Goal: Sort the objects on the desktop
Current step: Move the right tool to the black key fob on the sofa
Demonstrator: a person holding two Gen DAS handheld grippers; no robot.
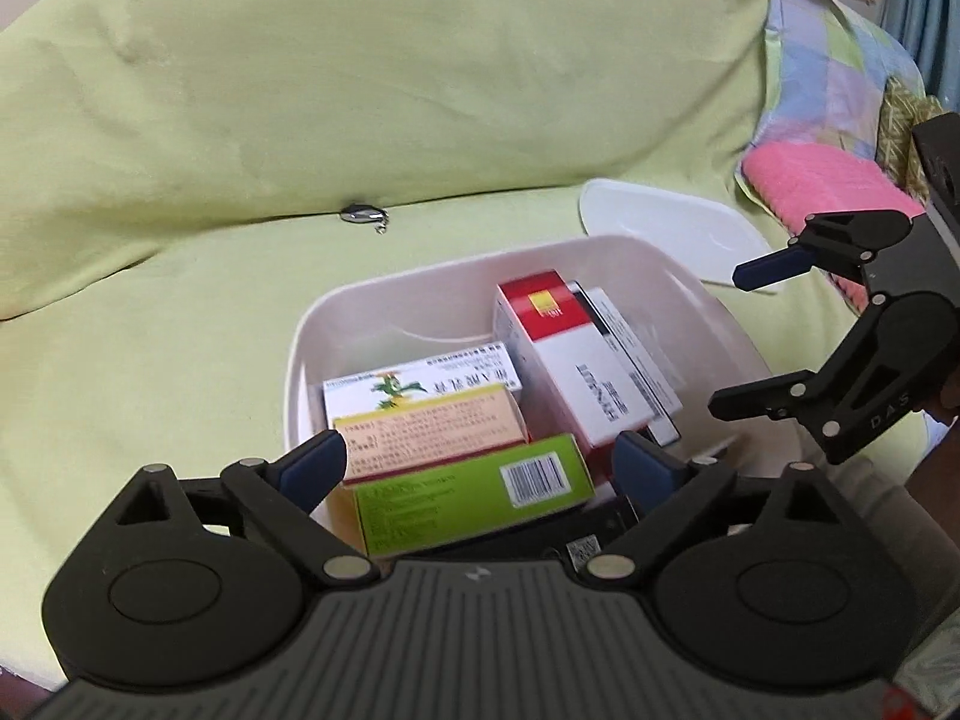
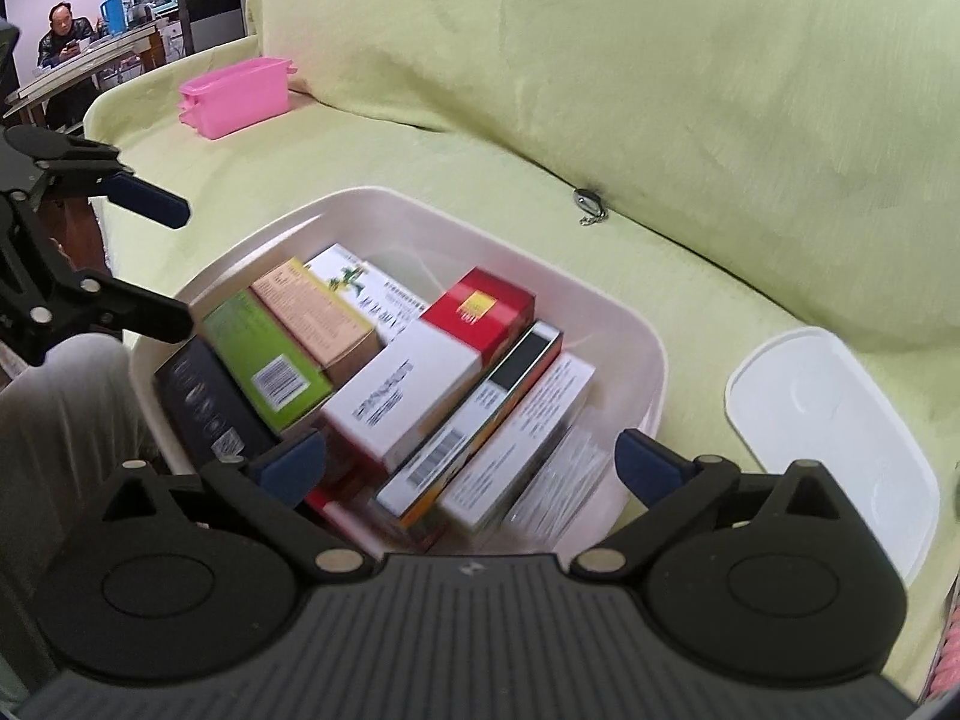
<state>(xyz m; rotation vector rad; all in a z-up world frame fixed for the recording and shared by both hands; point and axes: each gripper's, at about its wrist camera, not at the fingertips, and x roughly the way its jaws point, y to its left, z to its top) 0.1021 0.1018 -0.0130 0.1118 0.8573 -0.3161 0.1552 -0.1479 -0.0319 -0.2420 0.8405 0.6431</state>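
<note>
A white plastic bin sits on a light-green sofa cover, packed with several medicine boxes. Among them are a green box, a peach box, a red-and-white box and a black box. My left gripper hovers open over the bin's near-left side, holding nothing. My right gripper hangs open over the bin's right side, also holding nothing. The bin's white lid lies flat to the right of it.
A small metal key fob lies in the sofa crease behind the bin. A pink basket stands far left on the sofa. A pink towel lies at the right. A person sits at a distant table.
</note>
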